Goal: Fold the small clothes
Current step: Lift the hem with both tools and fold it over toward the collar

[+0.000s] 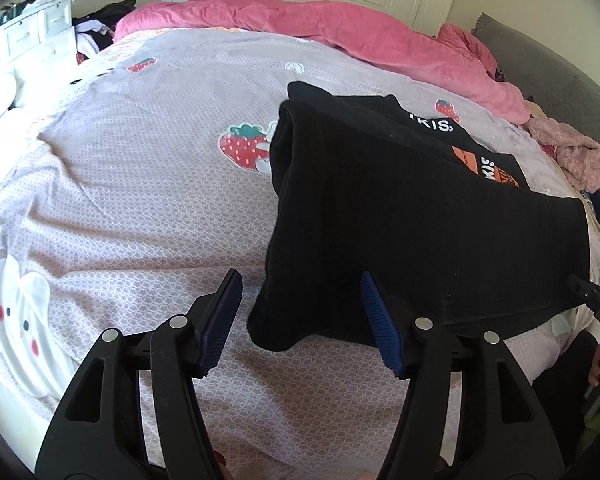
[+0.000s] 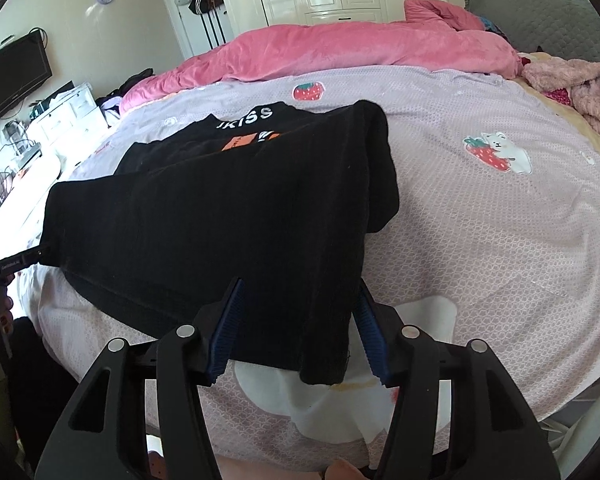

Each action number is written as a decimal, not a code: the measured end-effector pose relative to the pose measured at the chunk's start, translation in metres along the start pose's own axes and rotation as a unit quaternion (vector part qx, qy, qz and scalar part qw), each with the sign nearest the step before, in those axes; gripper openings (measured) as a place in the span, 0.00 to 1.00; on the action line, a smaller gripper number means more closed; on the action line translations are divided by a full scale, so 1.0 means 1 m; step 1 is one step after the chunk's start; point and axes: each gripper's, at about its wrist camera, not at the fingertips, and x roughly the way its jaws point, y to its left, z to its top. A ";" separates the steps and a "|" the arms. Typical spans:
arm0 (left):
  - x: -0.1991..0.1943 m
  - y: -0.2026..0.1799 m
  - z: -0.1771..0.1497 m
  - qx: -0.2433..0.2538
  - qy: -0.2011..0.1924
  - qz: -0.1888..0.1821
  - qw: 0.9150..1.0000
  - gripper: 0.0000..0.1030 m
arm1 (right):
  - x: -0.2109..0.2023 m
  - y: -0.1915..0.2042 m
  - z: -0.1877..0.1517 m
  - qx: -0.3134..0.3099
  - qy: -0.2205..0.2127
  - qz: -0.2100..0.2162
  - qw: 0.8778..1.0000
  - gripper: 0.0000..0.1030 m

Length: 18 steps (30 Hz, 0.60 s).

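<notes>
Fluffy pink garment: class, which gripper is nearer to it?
Right. The right gripper is at the corner of the black top nearer the fluffy pink garment; the left gripper is at the opposite corner.

Bright daylight, soft shadows, sharp focus — fisheye-bent, dark-vignetted edges

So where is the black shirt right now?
The black shirt lies folded on the lilac strawberry bedsheet, in front of the pink quilt, its near edge between both open grippers.
</notes>
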 end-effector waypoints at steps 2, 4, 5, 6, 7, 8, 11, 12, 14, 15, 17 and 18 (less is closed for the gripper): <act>0.003 -0.002 -0.002 0.001 0.005 -0.002 1.000 0.36 | 0.004 0.002 -0.002 -0.003 0.009 0.002 1.000 0.33; 0.005 -0.003 -0.004 0.002 0.008 -0.001 1.000 0.16 | 0.008 0.002 -0.003 -0.004 0.015 0.003 1.000 0.21; 0.006 -0.003 -0.004 0.002 0.007 0.002 1.000 0.06 | 0.008 0.001 -0.003 -0.003 0.016 0.004 1.000 0.16; 0.005 -0.003 -0.004 0.001 0.006 -0.001 1.000 0.06 | 0.008 0.001 -0.003 -0.002 0.016 0.004 1.000 0.15; 0.005 -0.002 -0.003 0.000 0.005 -0.005 1.000 0.05 | 0.007 0.000 -0.003 0.000 0.013 0.006 1.000 0.13; 0.004 -0.003 -0.003 0.000 0.005 -0.007 1.000 0.05 | 0.007 -0.001 -0.003 0.001 0.011 0.005 1.000 0.12; -0.003 -0.005 0.000 0.003 -0.007 -0.013 1.000 0.04 | 0.001 -0.004 -0.002 0.009 -0.002 0.012 1.000 0.11; -0.007 -0.004 0.003 0.001 -0.013 -0.019 1.000 0.04 | -0.003 -0.005 0.000 0.012 -0.011 0.016 1.000 0.11; -0.016 -0.002 0.009 -0.006 -0.026 -0.031 0.999 0.04 | -0.013 -0.007 0.007 0.015 -0.035 0.026 0.999 0.11; -0.020 -0.002 0.013 -0.009 -0.032 -0.037 0.999 0.04 | -0.019 -0.007 0.011 0.014 -0.049 0.031 0.998 0.11; -0.026 0.000 0.024 -0.015 -0.042 -0.049 0.998 0.04 | -0.028 -0.007 0.022 0.012 -0.075 0.039 0.996 0.11; -0.028 0.000 0.029 -0.017 -0.046 -0.053 0.997 0.04 | -0.032 -0.007 0.028 0.011 -0.087 0.042 0.995 0.11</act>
